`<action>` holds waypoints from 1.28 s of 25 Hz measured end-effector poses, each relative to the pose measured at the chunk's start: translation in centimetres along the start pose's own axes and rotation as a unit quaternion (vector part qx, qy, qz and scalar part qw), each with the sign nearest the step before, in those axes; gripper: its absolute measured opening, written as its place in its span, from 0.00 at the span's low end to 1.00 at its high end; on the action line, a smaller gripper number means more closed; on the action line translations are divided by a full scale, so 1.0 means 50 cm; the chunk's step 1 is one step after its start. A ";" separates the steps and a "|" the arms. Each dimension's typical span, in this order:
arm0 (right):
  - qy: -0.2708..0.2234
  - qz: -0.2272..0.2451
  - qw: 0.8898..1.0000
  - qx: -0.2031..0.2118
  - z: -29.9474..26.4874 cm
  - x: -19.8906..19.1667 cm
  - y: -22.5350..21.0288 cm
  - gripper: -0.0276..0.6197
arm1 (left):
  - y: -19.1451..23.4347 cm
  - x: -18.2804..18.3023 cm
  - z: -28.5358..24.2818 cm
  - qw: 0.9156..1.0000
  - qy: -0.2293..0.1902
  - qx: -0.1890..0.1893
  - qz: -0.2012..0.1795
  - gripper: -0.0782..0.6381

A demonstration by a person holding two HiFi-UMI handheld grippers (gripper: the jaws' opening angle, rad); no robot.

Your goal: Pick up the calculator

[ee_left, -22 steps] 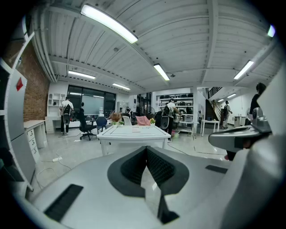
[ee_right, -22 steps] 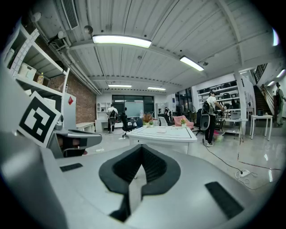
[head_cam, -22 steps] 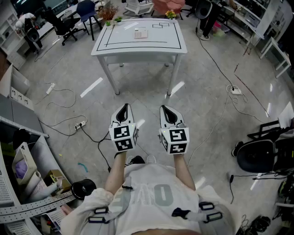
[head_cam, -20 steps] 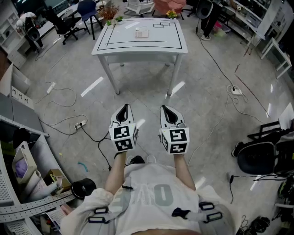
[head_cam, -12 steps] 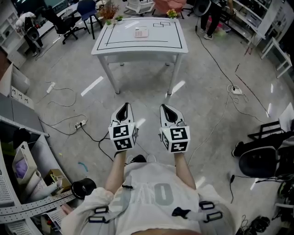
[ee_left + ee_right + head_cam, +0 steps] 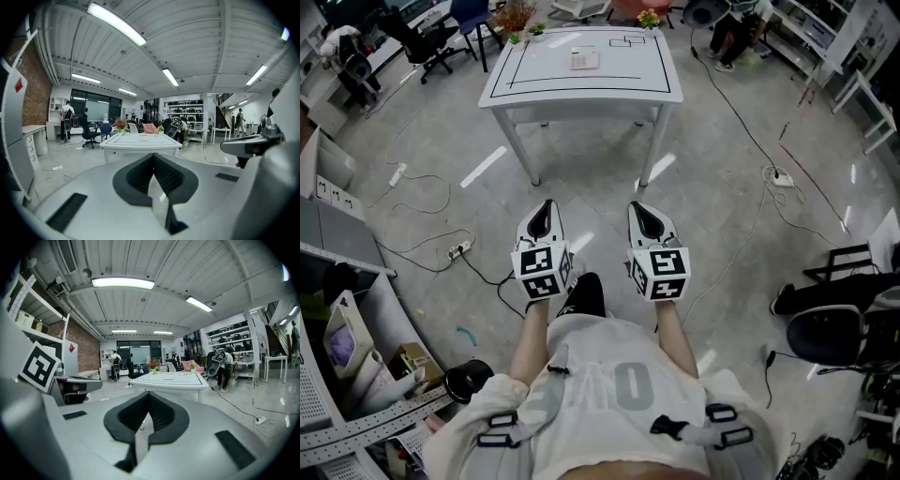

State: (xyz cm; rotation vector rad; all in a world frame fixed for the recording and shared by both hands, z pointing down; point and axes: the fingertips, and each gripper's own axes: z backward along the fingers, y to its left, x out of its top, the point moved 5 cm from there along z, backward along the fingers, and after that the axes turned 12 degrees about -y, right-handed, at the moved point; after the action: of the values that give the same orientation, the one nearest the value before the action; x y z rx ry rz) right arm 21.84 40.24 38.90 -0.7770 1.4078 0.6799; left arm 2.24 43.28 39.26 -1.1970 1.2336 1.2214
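In the head view, black office chairs (image 6: 420,39) are seen parked at the far left, and a white power strip (image 6: 457,251) with its leads is laid on the grey floor (image 6: 722,216) nearer the person. The left gripper (image 6: 546,210) is held out in front of the person's chest, pointing forward, with its marker cube (image 6: 541,272) nearest the body. In the left gripper view its jaws are seen pressed together at the tips, with nothing caught between them. Straight ahead, well apart from both grippers, a white table (image 6: 581,86) marked with a black rectangular outline is stood on the floor. The calculator (image 6: 584,59) is laid flat on its top, near the far edge and about mid-width, touched by neither gripper. Small potted plants (image 6: 649,19) are set along the table's far edge. The right gripper (image 6: 643,212) is held beside the left one, apart from it and roughly parallel, its own marker cube (image 6: 662,274) also toward the body. In the right gripper view its jaws are likewise closed tip to tip on nothing, and the table with the calculator (image 6: 168,377) is seen beyond them. Further right, a white socket block (image 6: 780,178) is laid on the floor, and a black chair (image 6: 830,328) is stood at the right edge.
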 end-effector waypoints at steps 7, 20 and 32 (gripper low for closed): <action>-0.002 0.057 0.998 -0.005 -0.113 0.013 -0.054 0.05 | 0.071 0.013 -0.132 1.000 -0.012 0.016 0.006 0.14; -0.012 0.072 0.997 -0.021 -0.504 0.074 -0.158 0.05 | 0.177 0.068 -0.545 0.999 -0.023 -0.026 0.013 0.14; 0.010 0.041 0.998 -0.054 -0.892 0.109 -0.281 0.05 | 0.300 0.119 -0.949 0.998 -0.030 -0.058 0.002 0.14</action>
State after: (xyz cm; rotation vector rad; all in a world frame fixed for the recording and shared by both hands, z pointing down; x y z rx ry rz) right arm 7.12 -4.26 34.26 -0.8159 1.4370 0.8179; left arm -13.16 -4.14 33.92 -1.2334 1.1336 1.3386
